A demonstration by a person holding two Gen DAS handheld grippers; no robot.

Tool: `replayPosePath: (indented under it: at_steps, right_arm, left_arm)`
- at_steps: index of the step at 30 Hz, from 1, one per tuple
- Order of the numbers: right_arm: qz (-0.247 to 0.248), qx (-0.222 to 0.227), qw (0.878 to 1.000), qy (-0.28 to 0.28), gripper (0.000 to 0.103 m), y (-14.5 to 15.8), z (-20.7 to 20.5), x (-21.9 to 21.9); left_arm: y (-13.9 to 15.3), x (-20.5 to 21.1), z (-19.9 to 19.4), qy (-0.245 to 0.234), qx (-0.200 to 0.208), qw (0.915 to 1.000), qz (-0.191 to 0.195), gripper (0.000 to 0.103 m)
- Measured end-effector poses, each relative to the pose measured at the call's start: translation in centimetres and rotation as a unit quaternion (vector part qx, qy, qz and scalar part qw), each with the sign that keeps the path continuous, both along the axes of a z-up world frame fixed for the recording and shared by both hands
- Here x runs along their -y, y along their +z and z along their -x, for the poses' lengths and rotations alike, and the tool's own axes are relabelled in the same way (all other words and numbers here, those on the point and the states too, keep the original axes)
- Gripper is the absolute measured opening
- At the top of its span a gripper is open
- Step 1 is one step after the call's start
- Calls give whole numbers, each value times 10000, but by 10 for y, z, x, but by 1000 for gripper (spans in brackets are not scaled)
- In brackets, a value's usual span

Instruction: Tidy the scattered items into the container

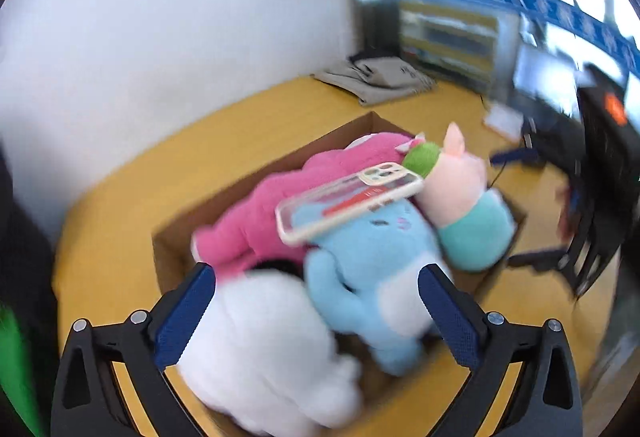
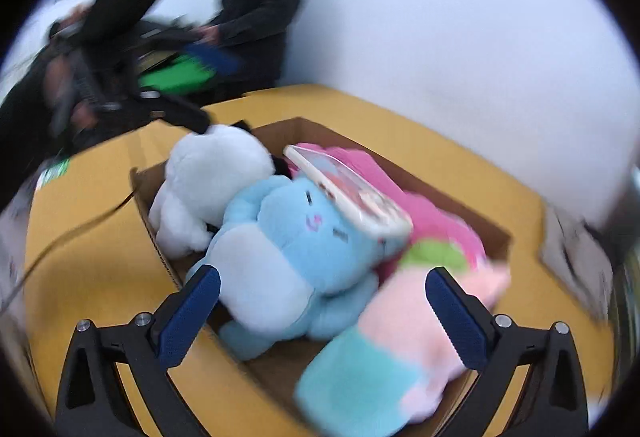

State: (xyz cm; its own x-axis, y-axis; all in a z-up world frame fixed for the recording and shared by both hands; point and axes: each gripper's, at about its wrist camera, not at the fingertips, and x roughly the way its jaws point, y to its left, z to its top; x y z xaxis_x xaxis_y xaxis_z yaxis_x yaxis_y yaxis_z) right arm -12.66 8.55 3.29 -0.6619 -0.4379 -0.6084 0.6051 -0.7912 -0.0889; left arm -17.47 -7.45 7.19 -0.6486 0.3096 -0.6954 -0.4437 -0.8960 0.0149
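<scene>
A cardboard box on the yellow table holds several plush toys. A blue plush lies in the middle, with a pink one, a white one and a pale pink one with a teal body around it. A phone case rests on top of the toys. My left gripper hangs open above the white and blue toys, pads apart from them. My right gripper hangs open over the blue and pale pink toys.
Folded grey cloth lies at the table's far corner by a white wall. The other gripper shows as a black frame at the right and at the upper left. A person in a dark jacket stands behind the table.
</scene>
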Motion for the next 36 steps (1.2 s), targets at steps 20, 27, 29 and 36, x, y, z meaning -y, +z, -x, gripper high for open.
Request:
replayPosePath:
  at_steps: [20,27,29,36]
  right_arm:
    - [79,700,9662,-2480,103,-23,-73,-59]
    - [11,622,9662,-2500,103,-21,-77,-65]
    - [1,609,9657,-2525,103,-21,-79,-66]
    - [-58,615,9629,-2626,103,-23,-85,-67]
  left_arm:
    - [-50,-11,-138,1996,239,9795,-134,103]
    - [-51,-4,-141,2118,262,9768,-186,103]
    - [-52,-4,-142,2128,289,9765,-209,103]
    - [-55,-5,-148,2176,281,9755,-184,103]
